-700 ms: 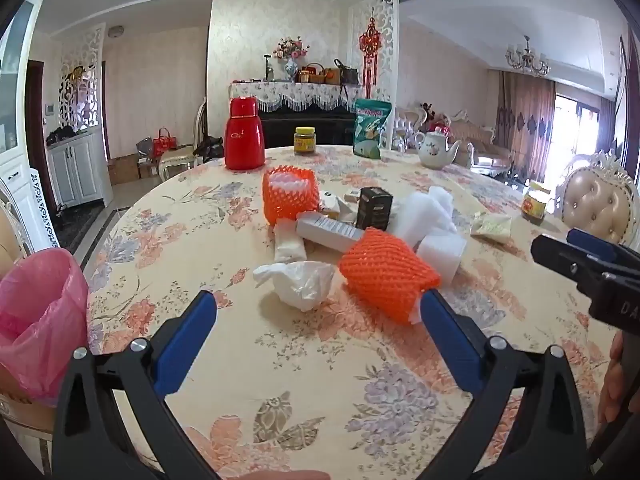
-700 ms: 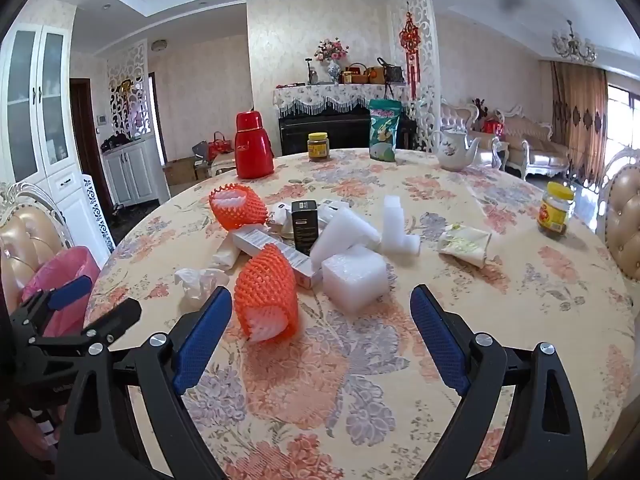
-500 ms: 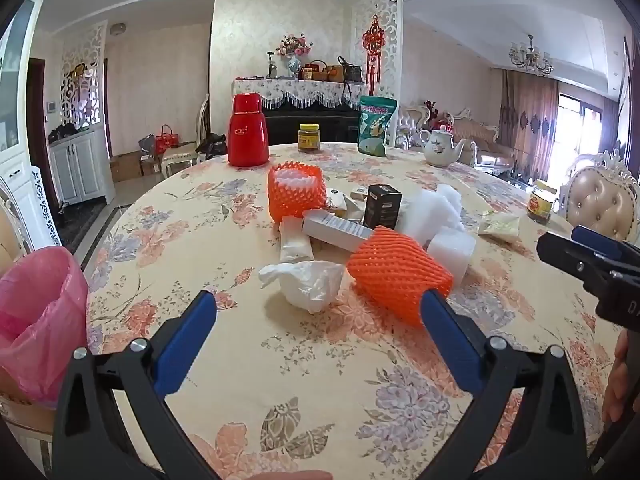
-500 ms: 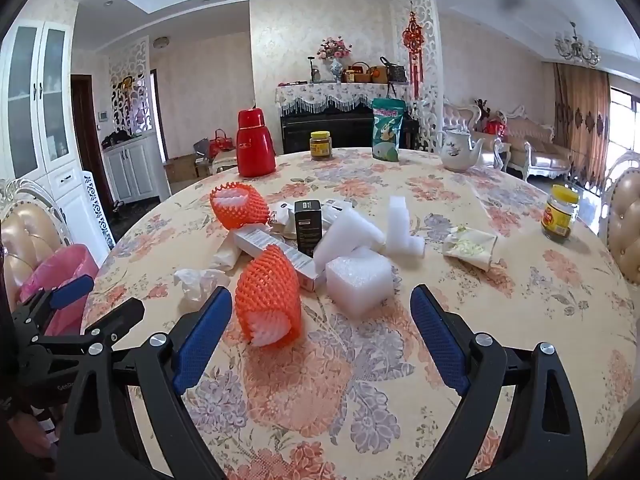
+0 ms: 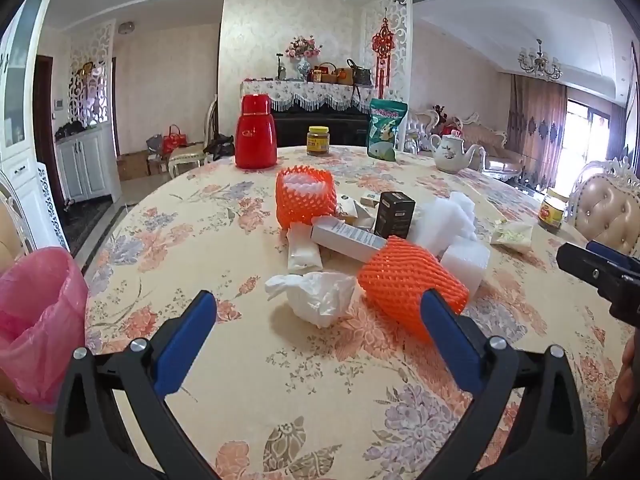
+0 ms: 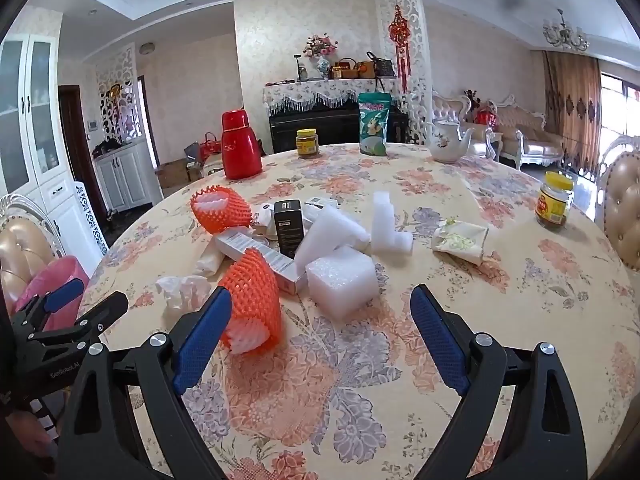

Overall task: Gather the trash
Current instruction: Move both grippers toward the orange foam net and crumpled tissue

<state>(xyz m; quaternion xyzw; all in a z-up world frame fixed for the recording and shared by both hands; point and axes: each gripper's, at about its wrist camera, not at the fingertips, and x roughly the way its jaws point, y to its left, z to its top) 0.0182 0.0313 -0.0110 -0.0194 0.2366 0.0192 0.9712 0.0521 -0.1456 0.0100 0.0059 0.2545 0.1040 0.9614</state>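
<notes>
A heap of trash lies mid-table on the floral cloth: a crumpled white tissue (image 5: 316,296), a near orange foam net (image 5: 408,280), a far orange net (image 5: 305,197), a long white box (image 5: 348,238), a black box (image 5: 394,215) and white foam blocks (image 6: 342,280). My left gripper (image 5: 318,326) hangs open just short of the tissue, nothing between its blue pads. My right gripper (image 6: 320,326) is open too, close to the near orange net (image 6: 250,300) and the foam block. A pink-lined bin (image 5: 38,320) stands off the table's left edge.
At the back of the table stand a red thermos (image 5: 256,138), a jar (image 5: 318,141), a green snack bag (image 5: 386,128) and a white teapot (image 5: 452,154). A yellow-lidded jar (image 6: 554,202) and a folded wrapper (image 6: 462,240) lie right. Padded chairs flank the table.
Both grippers have edged forward toward the trash heap, so the tissue and near orange net look closer. Jaws stay wide; nothing was picked up.
</notes>
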